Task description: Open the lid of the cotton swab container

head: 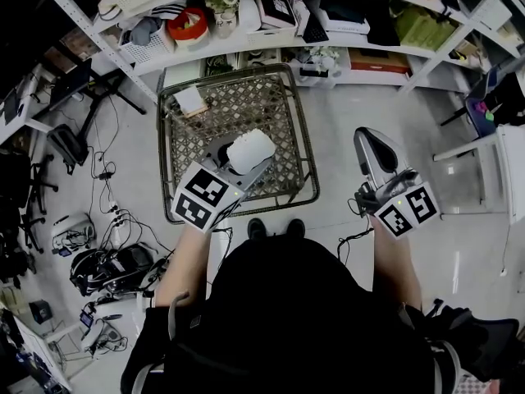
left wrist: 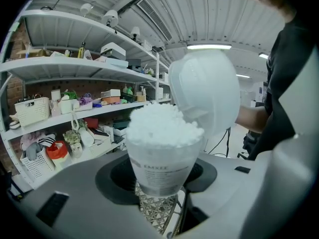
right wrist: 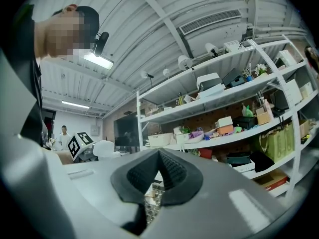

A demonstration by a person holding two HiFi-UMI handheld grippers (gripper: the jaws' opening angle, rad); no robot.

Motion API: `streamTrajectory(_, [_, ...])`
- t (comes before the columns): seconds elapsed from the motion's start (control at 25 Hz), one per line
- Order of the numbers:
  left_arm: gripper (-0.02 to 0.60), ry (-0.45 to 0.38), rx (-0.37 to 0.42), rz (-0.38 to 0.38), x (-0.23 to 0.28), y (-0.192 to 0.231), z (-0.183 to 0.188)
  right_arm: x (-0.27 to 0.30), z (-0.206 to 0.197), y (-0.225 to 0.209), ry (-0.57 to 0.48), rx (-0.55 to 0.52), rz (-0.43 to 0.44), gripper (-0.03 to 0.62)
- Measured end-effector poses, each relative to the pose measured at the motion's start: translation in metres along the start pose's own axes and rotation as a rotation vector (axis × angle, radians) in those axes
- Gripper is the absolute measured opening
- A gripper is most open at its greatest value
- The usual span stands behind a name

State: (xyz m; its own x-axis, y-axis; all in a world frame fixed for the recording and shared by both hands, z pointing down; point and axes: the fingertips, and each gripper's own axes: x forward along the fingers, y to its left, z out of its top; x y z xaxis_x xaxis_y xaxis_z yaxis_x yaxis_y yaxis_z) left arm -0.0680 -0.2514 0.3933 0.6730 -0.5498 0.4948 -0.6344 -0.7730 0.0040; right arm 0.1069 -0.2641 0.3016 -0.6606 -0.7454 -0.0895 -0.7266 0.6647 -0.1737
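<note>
Already the lid (left wrist: pixel 207 91) stands flipped up off the cotton swab container (left wrist: pixel 162 158), leaning toward the right-hand side, swabs heaped at the mouth. Left gripper (left wrist: pixel 162 180) has its fingers (left wrist: pixel 114 183) clamped on the container's lower body, mouth up, long axis crossways to them, held above the woven tabletop (head: pixel 271 97). Right gripper (right wrist: pixel 159 176) is well apart on the lid's side, fingers (right wrist: pixel 139 176) closed on nothing, so any further push on the lid prob falls to it; opening looks done
</note>
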Motion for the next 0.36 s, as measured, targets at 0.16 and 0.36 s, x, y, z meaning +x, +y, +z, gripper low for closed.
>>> streamTrajectory(0.16, [0.212, 0.001, 0.002, 0.0, -0.0006, -0.0022, -0.0008, -0.0006, -0.0004, 0.0015, 0.0, -0.001, 0.006, 0.008])
streamTrajectory(0.36, [0.212, 0.008, 0.001, 0.005, -0.0035, 0.0006, -0.0014, 0.0013, -0.0001, 0.0034, 0.004, -0.003, 0.01, 0.008])
